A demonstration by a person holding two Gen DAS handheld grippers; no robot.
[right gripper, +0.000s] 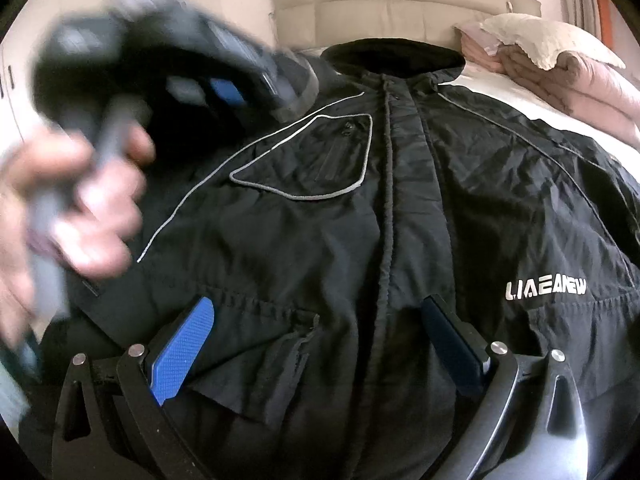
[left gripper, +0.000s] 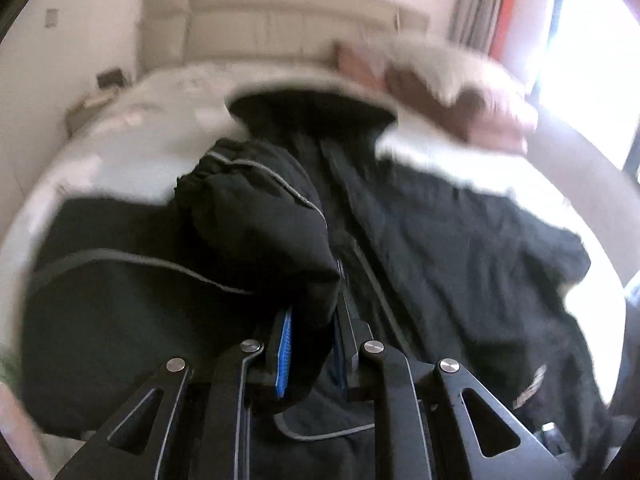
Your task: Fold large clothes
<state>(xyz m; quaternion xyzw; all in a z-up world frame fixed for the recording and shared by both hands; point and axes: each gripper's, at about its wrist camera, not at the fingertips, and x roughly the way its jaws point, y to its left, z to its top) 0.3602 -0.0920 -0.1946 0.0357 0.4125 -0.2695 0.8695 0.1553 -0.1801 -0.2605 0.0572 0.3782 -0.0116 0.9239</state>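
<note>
the jacket [right gripper: 400, 240] lay on the bed [right gripper: 500, 84], folded quilts [right gripper: 560, 80] behind it on the right, before the headboard [right gripper: 400, 4]

Daylight floods in from a blown-out window [left gripper: 592, 60] at the upper right of the left wrist view, which is smeared throughout by motion blur, while the right wrist view is sharp except for a blurred hand [right gripper: 72, 208] at left, both bowed and dark-cornered by fisheye distortion.
</note>
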